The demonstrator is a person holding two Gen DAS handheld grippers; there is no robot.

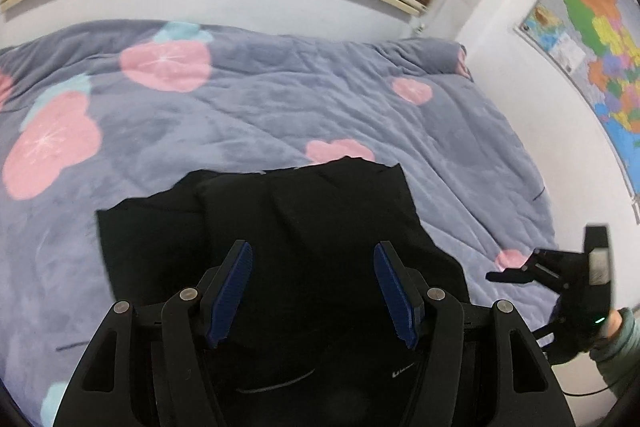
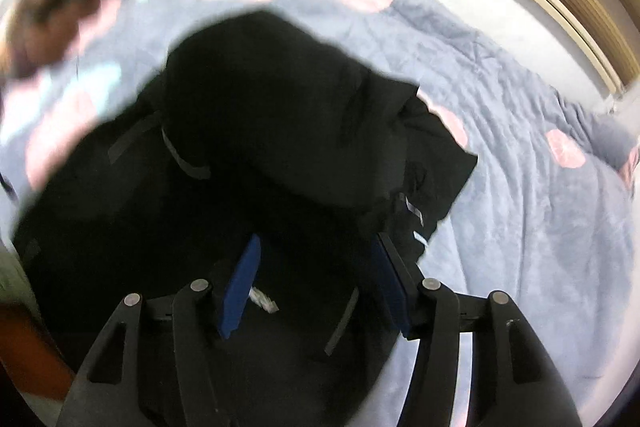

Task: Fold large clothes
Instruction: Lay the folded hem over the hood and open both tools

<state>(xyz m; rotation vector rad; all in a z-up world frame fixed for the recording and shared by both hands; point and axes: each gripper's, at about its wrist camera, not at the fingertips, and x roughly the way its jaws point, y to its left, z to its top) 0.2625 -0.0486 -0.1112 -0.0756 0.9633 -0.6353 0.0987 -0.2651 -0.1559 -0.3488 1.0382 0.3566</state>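
step: next fold | black garment [image 1: 304, 227] lies partly folded on the flowered quilt [image 1: 240, 99] | left claw [image 1: 312, 291] agape, empty | right claw [image 2: 316, 287] agape above cloth | we should pinch one edge each, lift evenly

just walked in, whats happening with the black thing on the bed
A person with tongs in each hand is folding a black garment on a flowered blanket. The garment lies partly folded, its layers stacked. The left tongs and the right tongs are both open above the cloth and hold nothing.
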